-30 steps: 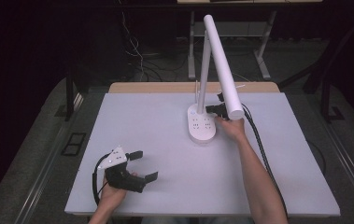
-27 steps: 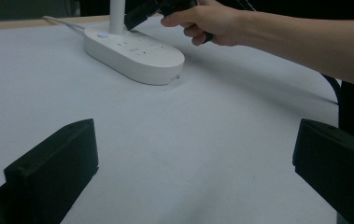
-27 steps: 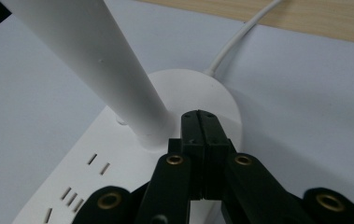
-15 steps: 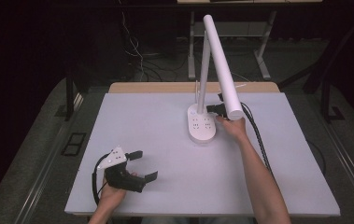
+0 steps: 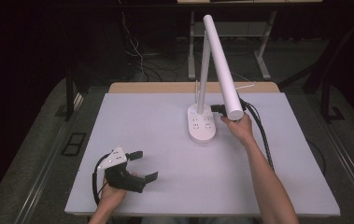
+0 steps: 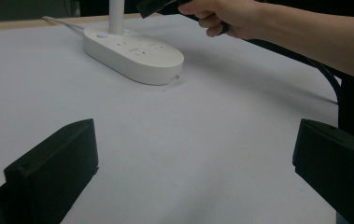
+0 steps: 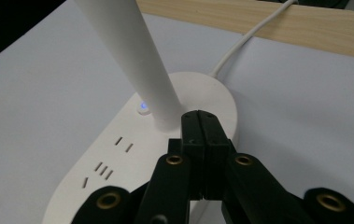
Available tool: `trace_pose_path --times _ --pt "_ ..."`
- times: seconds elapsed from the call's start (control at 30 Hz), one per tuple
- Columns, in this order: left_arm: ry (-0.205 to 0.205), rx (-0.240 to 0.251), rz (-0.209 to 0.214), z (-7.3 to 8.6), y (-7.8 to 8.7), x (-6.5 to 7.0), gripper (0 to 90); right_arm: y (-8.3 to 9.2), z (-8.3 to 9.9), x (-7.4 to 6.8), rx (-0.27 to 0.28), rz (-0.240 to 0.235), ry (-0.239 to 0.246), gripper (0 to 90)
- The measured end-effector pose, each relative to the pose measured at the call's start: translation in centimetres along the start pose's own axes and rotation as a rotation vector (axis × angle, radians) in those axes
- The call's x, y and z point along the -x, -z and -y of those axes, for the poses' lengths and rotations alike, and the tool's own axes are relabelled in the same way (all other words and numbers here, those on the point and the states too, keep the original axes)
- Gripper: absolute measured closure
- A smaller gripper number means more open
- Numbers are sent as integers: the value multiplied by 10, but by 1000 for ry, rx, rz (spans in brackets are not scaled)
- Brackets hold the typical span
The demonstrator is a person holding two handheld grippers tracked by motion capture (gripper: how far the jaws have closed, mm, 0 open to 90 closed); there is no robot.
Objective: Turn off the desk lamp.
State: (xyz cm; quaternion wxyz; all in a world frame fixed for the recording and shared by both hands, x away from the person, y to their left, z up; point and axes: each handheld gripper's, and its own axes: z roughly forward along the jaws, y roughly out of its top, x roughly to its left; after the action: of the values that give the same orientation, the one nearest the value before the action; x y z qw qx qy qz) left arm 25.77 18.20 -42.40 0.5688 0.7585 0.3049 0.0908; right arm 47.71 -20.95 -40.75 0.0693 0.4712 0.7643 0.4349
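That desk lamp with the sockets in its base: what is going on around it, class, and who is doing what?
A person works at a white table with a gripper in each hand. The right gripper, jaws shut with nothing between them, is poised over the lamp base, close to the foot of the stem and a small button lit blue. The left gripper rests open near the table's front edge, well away from the lamp.

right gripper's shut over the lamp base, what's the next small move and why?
Probably ease the shut right gripper left and down onto the small lit button beside the stem. Its closed tips sit above the lamp base, just right of the stem's foot, apparently not touching it. The left gripper rests open, far off.
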Motion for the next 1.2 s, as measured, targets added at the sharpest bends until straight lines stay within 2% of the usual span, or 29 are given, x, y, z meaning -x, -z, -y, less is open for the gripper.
trace_pose_path --times 0.13,0.23,0.3,0.43,0.67,0.7,0.77,0.8,1.2 --pt "-3 -2 1 0 0 0 0 11 3 -3 14 -13 3 886" --pt "-4 -3 0 0 -1 0 0 20 6 -5 20 -17 15 834" --pt "-3 -4 0 0 -1 1 0 26 8 -8 26 -17 18 769" --pt "1 -7 -1 0 -2 1 0 40 13 -13 37 10 35 585" --pt "-7 -4 3 -1 -3 2 0 60 24 -21 34 15 33 156" --pt "-7 -5 4 -1 -3 2 0 63 26 -23 28 13 33 105" --pt "-11 -7 7 -1 -3 2 0 70 31 -27 31 17 40 67" --pt "-11 -7 7 -1 -3 2 0 74 33 -29 35 15 49 7" --pt "-6 -3 4 -1 -3 2 0 126 73 -49 90 -47 82 4"
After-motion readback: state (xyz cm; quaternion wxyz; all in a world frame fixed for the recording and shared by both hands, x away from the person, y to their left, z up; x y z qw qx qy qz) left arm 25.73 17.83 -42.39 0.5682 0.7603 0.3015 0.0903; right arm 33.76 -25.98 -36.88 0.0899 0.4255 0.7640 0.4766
